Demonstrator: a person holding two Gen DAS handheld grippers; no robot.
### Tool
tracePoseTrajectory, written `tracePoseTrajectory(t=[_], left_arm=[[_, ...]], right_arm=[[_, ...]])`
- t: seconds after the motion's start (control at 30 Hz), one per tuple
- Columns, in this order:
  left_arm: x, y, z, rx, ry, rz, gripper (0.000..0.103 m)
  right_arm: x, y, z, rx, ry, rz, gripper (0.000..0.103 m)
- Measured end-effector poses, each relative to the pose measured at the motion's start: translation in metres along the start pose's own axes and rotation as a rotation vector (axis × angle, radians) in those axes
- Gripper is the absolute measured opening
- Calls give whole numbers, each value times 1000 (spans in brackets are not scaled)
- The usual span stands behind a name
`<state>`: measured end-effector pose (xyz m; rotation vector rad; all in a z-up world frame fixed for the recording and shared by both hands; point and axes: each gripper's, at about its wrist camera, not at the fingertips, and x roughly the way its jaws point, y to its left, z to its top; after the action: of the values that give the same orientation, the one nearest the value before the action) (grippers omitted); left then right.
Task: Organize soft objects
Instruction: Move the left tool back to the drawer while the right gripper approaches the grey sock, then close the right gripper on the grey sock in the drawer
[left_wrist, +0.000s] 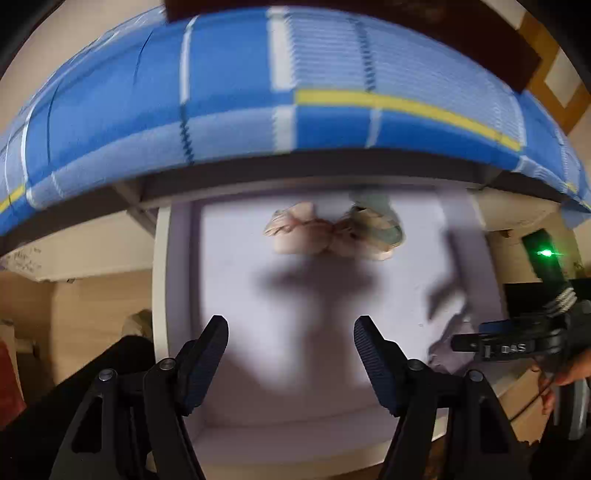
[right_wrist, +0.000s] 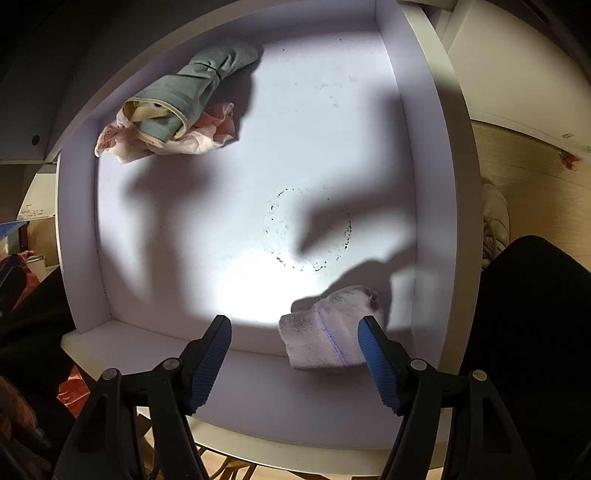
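Note:
A white open drawer (left_wrist: 177, 280) (right_wrist: 79, 236) sits under a bed. At its far side lie a rolled green cloth (right_wrist: 192, 96) (left_wrist: 380, 214) and a crumpled pink cloth (right_wrist: 207, 136) (left_wrist: 299, 232), touching each other. A pale lilac folded cloth (right_wrist: 321, 336) (left_wrist: 448, 332) hangs over the drawer's near wall. My left gripper (left_wrist: 291, 328) is open and empty above the drawer's near part. My right gripper (right_wrist: 295, 328) is open, its right fingertip (right_wrist: 369, 332) beside the lilac cloth, not closed on it. The right gripper also shows in the left wrist view (left_wrist: 517, 339).
A blue checked bedspread (left_wrist: 258, 103) covers the bed over the drawer. A dark ring of specks (right_wrist: 310, 229) marks the drawer floor. A black-clothed leg (right_wrist: 535, 325) is to the right, wooden floor (right_wrist: 535, 192) beyond, and orange-red fabric (right_wrist: 74, 391) at lower left.

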<state>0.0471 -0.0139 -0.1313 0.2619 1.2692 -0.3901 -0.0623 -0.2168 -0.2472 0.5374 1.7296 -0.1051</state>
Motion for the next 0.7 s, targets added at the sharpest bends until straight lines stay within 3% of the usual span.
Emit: tracePoseTrajectory(t=[0.13,0.27,0.7], left_arm=[[12,10,-7,-51,29,18,72],[19,15,-9,-83,47,31,72],[23,14,-8,-110,64,46,72]], right_arm=[[5,2,-2,-10,12,-11,73],[13,6,-5,-34,47,-40,82],[42,25,-15,-121,112,-191,84]])
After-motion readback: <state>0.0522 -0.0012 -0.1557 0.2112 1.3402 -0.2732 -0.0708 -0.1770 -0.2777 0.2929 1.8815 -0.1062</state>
